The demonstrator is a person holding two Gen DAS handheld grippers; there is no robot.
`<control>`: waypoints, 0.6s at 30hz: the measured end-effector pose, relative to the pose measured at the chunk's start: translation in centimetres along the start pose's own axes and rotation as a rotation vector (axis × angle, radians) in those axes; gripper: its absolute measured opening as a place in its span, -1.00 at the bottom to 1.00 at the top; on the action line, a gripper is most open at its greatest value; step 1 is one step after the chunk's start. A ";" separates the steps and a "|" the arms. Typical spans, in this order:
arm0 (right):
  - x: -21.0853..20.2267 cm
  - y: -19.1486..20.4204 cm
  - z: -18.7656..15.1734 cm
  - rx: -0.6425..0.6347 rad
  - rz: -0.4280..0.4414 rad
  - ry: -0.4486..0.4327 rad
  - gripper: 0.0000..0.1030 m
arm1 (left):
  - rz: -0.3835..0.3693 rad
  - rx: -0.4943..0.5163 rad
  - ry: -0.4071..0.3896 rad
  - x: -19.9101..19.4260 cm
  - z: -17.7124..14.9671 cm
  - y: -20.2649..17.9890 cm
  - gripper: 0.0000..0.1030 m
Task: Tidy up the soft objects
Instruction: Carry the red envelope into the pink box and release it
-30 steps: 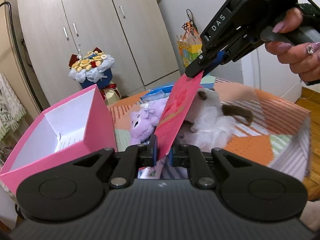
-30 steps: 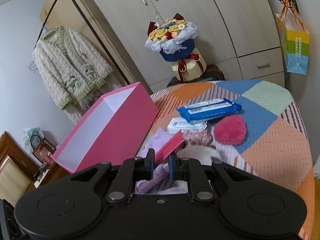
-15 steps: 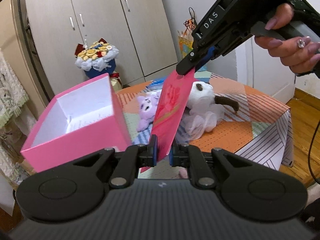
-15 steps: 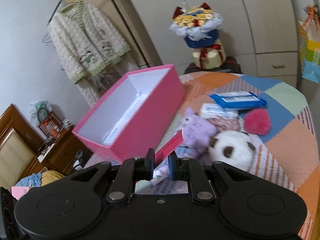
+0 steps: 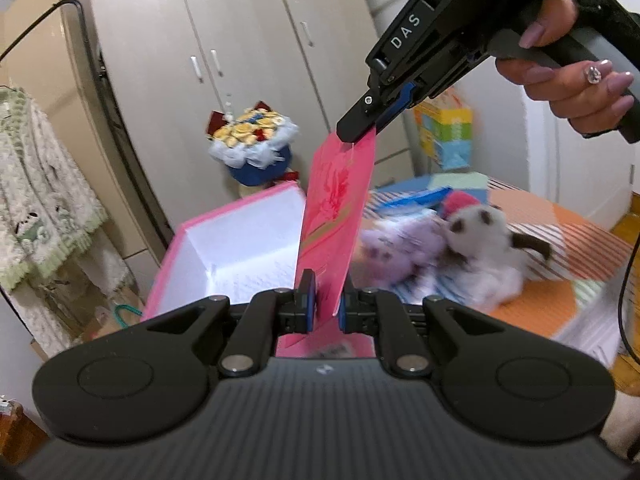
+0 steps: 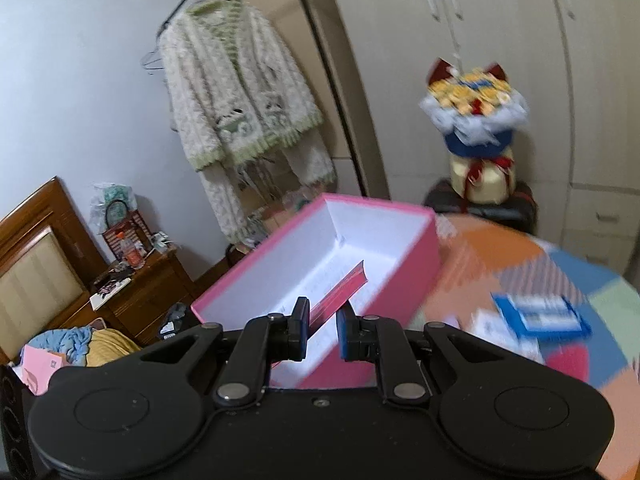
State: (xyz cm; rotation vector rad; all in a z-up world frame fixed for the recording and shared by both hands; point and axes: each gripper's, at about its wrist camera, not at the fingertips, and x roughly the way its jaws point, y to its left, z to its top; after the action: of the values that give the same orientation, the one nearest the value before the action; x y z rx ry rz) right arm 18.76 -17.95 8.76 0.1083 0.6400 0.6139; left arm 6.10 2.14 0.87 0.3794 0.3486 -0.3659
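Wardrobe (image 5: 240,40), flower bouquet (image 6: 474,98), fluffy cardigan (image 6: 236,92) on rack, wooden nightstand (image 6: 140,284)

Flat pink lid (image 5: 334,216) pinched at opposite edges between both grippers, tilted on edge, open pink box (image 5: 240,240) just beyond, plush toys (image 5: 452,248) right of left gripper (image 5: 325,304)

The left hand-held gripper (image 5: 325,306) is pinching the near edge of a pink lid (image 5: 334,220), while the right hand-held gripper (image 5: 356,134) is clamping its far edge. An open pink box (image 5: 240,236) is sitting beside blurred plush toys (image 5: 476,248).
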 end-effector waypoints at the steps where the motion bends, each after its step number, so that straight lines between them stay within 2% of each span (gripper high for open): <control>1: 0.6 -0.1 0.6 -0.011 0.006 -0.001 -0.65 | 0.008 -0.006 -0.003 0.4 0.2 0.6 -0.80; 10: 8.2 -2.2 6.9 -0.094 0.102 0.039 -0.65 | 0.065 -0.036 0.004 6.8 2.1 5.0 -0.80; 14: 12.3 -3.2 8.7 -0.107 0.117 0.082 -0.65 | 0.091 -0.008 0.060 10.6 2.4 6.3 -0.80; 18: 16.6 -5.0 8.9 -0.041 0.145 0.155 -0.65 | 0.090 0.025 0.149 13.7 2.2 7.1 -0.80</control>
State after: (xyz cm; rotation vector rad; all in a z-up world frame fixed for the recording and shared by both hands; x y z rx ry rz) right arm 37.05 -11.80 5.76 0.0697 0.7732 0.7807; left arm 21.58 3.58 -0.46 0.4464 0.4707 -0.2548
